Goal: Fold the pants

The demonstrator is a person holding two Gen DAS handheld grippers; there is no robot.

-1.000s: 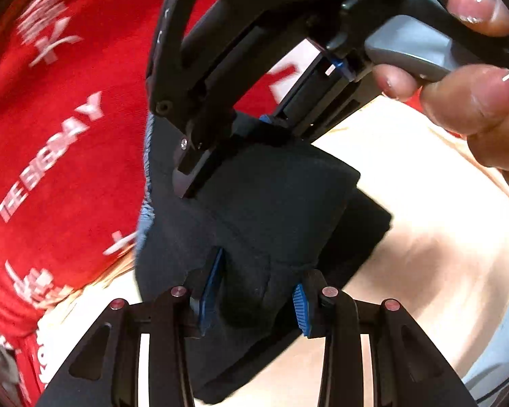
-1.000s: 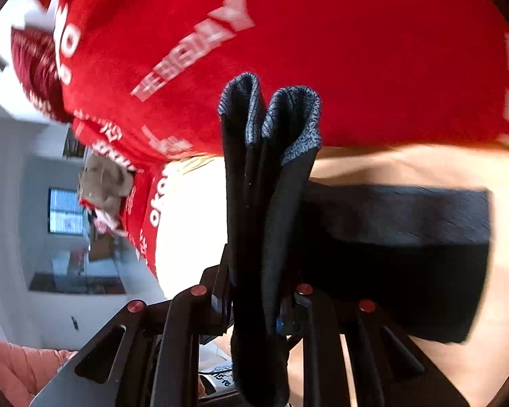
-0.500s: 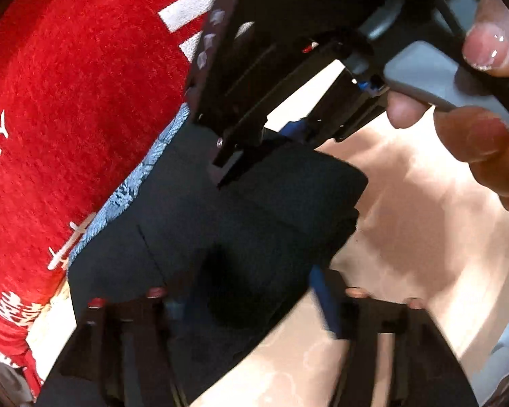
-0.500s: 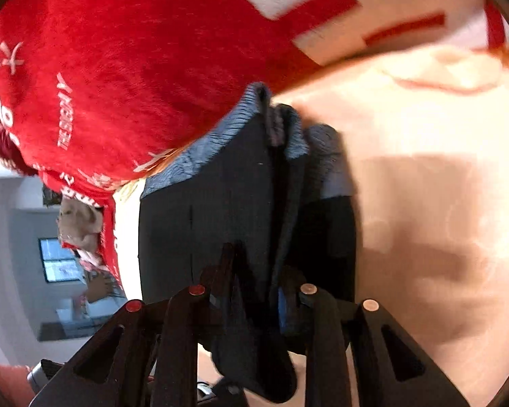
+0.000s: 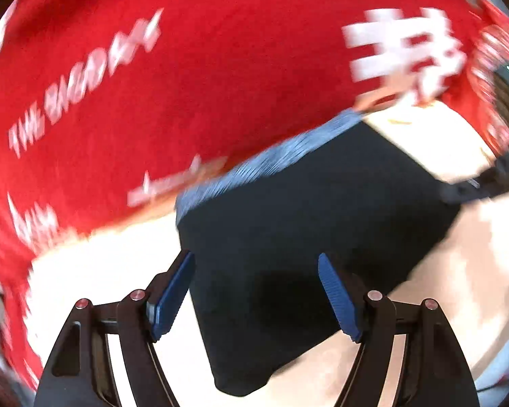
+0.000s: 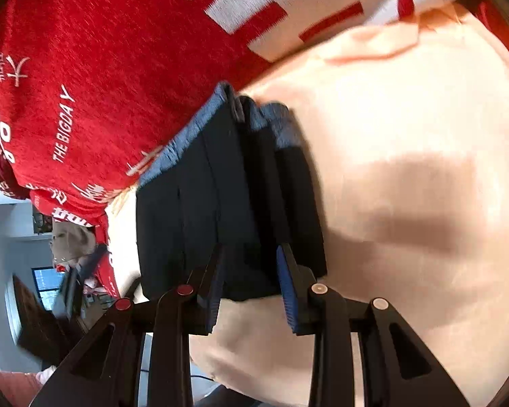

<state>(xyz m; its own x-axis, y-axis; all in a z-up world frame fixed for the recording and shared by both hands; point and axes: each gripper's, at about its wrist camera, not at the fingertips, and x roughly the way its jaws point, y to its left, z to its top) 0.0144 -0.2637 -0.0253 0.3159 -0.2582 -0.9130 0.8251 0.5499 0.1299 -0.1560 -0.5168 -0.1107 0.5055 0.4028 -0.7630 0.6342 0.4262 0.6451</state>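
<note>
The dark folded pants (image 5: 308, 224) with a grey-blue waistband lie as a compact bundle on the cream sheet. My left gripper (image 5: 256, 296) is open, its blue pads spread wide just above the near end of the bundle, holding nothing. In the right wrist view the same folded pants (image 6: 220, 203) lie flat in stacked layers. My right gripper (image 6: 251, 286) is open at the bundle's near edge, its pads on either side of the cloth edge without pinching it. The right gripper's tip (image 5: 485, 183) shows at the far right of the left wrist view.
A red blanket (image 5: 186, 78) with white lettering lies bunched right behind the pants, touching the waistband; it also shows in the right wrist view (image 6: 101, 78). The cream sheet (image 6: 407, 156) spreads to the right. The room floor and furniture (image 6: 34, 288) lie beyond the bed's edge.
Both grippers let go of the pants and opened. The bundle, held up a second ago, now lies flat on the sheet. The left gripper has pulled back and apart from the right one.
</note>
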